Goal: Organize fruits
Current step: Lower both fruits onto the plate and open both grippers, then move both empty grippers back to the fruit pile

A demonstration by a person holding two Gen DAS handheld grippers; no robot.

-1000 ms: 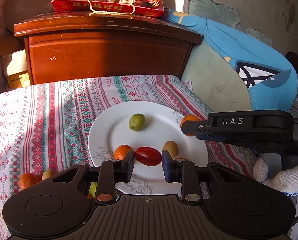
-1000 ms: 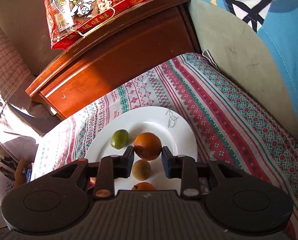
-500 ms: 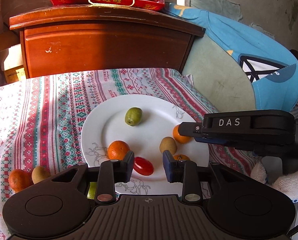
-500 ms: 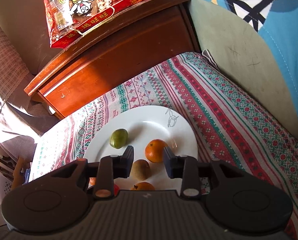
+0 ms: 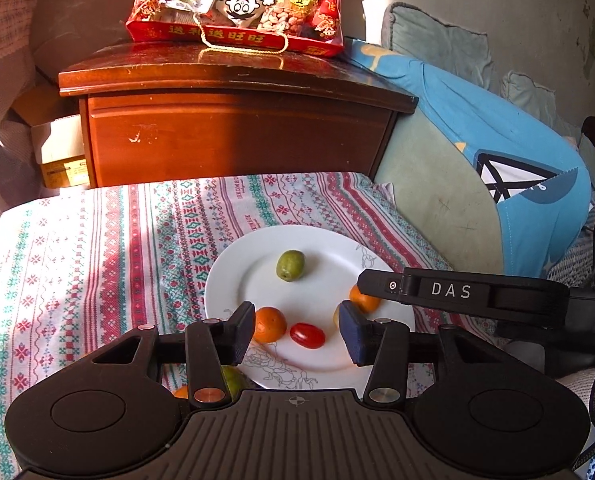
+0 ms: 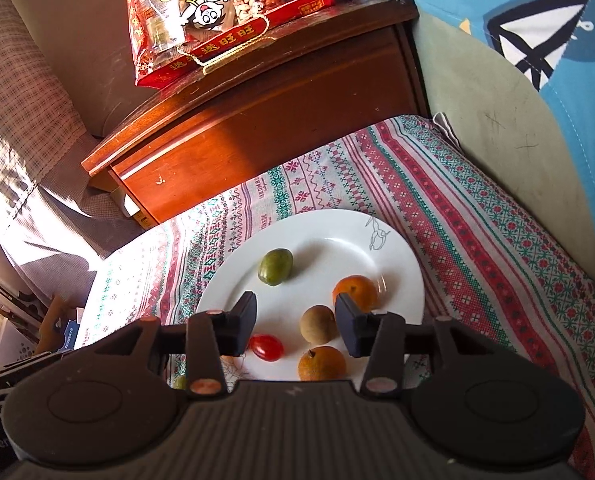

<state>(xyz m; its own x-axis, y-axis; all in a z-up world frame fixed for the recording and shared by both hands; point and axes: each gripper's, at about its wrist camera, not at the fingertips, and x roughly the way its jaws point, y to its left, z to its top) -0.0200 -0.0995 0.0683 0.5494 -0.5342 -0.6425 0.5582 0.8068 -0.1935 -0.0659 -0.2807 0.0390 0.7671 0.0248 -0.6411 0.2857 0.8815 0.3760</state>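
Now both my grippers hang over the white plate [image 5: 233, 280], jaws opening and nothing between them. My left gripper [image 5: 296, 333] frames the red cherry tomato [image 5: 307, 335], which lies on the plate's near part with its long axis across my jaw gap; a tangerine [image 5: 270, 324] sits just beside my left pad. My right gripper [image 6: 295, 328] looks down on a brown longan [image 6: 318, 323] just below the gap, with an orange tangerine [image 6: 355, 291] beside its right pad and another brownish fruit [image 6: 321, 364] nearer still. A green olive-like fruit [image 5: 290, 265] lies alone toward the plate's far side.

Fruit still off the plate shows only as a green and orange sliver [image 5: 229, 380] under my left finger, so I judge my left hand the nearer one for it, reaching down and to its left.

The plate rests on a cross-stitch patterned cloth [image 5: 97, 264] over the bench; behind stands a wooden cabinet [image 5: 233, 132] with a red snack bag [image 5: 237, 4], beside a blue cushion [image 5: 517, 168].
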